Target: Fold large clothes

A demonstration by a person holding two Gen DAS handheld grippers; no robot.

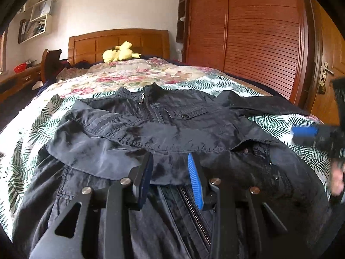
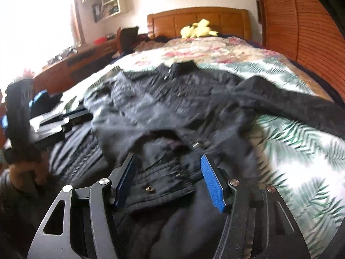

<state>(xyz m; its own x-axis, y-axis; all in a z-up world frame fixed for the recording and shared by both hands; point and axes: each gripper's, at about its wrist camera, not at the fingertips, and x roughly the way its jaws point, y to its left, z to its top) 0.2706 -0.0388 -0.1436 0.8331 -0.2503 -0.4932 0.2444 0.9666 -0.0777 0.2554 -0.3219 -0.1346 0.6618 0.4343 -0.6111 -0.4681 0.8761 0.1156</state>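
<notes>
A large dark navy zip jacket (image 1: 163,118) lies front up on the bed, collar toward the headboard, one sleeve folded across its chest. It also shows in the right wrist view (image 2: 172,99). My left gripper (image 1: 170,164) is open, its blue pads just above the folded sleeve edge and the zipper. My right gripper (image 2: 168,166) is open over the jacket's lower hem near a snap button. The right gripper also shows blurred at the right edge of the left wrist view (image 1: 310,133). The left gripper shows blurred at the left of the right wrist view (image 2: 54,120).
The bed (image 1: 32,129) has a leaf-and-flower print cover. A yellow plush toy (image 1: 118,54) sits by the wooden headboard (image 1: 118,41). A wooden wardrobe (image 1: 248,32) stands on the right. A desk (image 2: 71,69) and a window are on the left.
</notes>
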